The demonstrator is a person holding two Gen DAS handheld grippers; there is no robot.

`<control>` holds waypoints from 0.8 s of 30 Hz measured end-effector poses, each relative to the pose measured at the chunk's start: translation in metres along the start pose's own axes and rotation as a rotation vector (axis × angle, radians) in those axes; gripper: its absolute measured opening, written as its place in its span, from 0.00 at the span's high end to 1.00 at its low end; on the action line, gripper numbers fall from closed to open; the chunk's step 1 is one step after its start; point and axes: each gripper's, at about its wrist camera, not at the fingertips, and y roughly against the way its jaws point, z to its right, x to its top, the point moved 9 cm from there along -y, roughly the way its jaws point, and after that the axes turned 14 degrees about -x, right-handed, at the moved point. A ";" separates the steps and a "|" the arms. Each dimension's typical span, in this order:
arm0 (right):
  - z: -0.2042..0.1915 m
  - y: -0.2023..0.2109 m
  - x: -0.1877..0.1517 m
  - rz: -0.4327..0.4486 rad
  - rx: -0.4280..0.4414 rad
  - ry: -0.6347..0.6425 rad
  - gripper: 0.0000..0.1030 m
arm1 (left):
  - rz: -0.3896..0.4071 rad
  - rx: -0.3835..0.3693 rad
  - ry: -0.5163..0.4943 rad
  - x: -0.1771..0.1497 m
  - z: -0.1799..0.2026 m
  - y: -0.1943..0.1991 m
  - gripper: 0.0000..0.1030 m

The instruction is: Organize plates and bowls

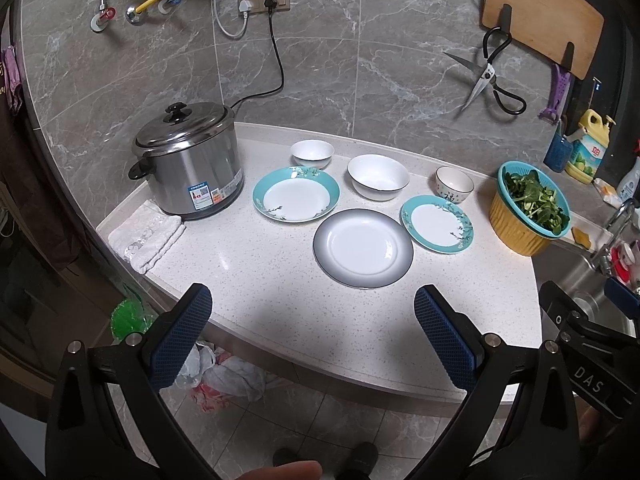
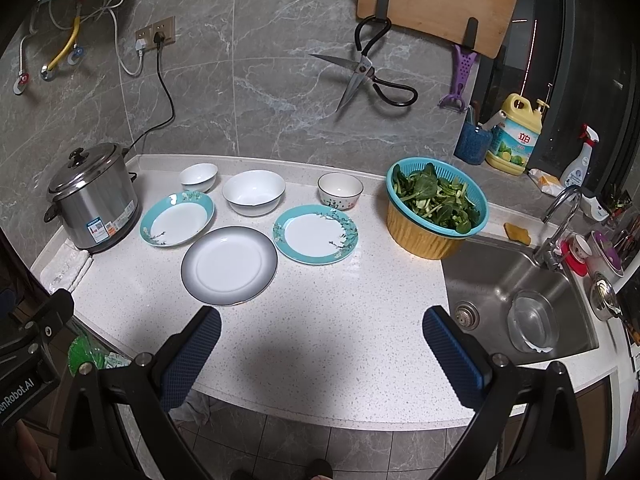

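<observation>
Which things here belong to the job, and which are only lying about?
Job: grey plate, two teal plates, big bowl, small bowl, patterned bowl.
Lying about: cooker, towel, greens basket, scissors.

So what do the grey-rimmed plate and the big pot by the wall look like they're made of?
Grey-rimmed plate: looks like glazed ceramic or porcelain, glossy, with a sharp window glare on its white centre; melamine cannot be ruled out. Pot: brushed stainless steel by its look, with a streaky grey sheen and a mirror-like lid; the knob and side handle look like black plastic.
</observation>
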 end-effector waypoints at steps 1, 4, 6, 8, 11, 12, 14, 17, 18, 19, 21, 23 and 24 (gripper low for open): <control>0.000 0.000 0.000 0.000 0.000 0.000 0.00 | 0.000 0.000 0.000 0.000 0.000 0.000 0.00; 0.000 0.000 0.000 0.000 0.000 0.000 0.00 | 0.001 0.001 0.000 0.000 0.000 0.000 0.00; 0.000 0.000 -0.001 0.000 0.000 0.000 0.00 | 0.000 0.001 -0.001 0.000 0.000 0.001 0.00; -0.001 0.000 -0.001 -0.001 0.000 0.001 0.00 | 0.000 0.002 0.001 0.001 -0.002 -0.002 0.00; -0.002 -0.002 -0.001 -0.001 0.000 0.002 0.00 | 0.000 0.002 0.001 0.001 -0.004 -0.003 0.00; 0.000 -0.001 0.001 -0.001 0.000 0.002 0.00 | 0.000 0.001 0.001 0.001 -0.004 -0.004 0.00; 0.001 0.000 0.003 0.000 0.000 0.001 0.00 | 0.001 0.001 0.001 0.000 -0.010 -0.003 0.00; 0.001 0.001 0.002 -0.003 0.000 0.002 0.00 | 0.000 -0.001 0.001 -0.001 -0.012 -0.004 0.00; 0.001 0.001 0.002 -0.002 -0.001 0.002 0.00 | -0.001 -0.001 0.000 -0.001 -0.014 -0.005 0.00; -0.002 -0.003 -0.003 -0.003 -0.001 0.001 0.00 | -0.001 -0.001 0.000 -0.001 -0.015 -0.005 0.00; -0.005 -0.004 -0.006 -0.004 -0.002 0.000 0.00 | -0.001 -0.001 0.000 -0.002 -0.018 -0.006 0.00; -0.005 -0.005 -0.006 -0.004 -0.002 0.001 0.00 | -0.001 -0.001 0.000 -0.001 -0.017 -0.005 0.00; -0.005 -0.004 -0.005 -0.004 -0.001 0.000 0.00 | -0.002 -0.001 0.000 -0.001 -0.016 -0.005 0.00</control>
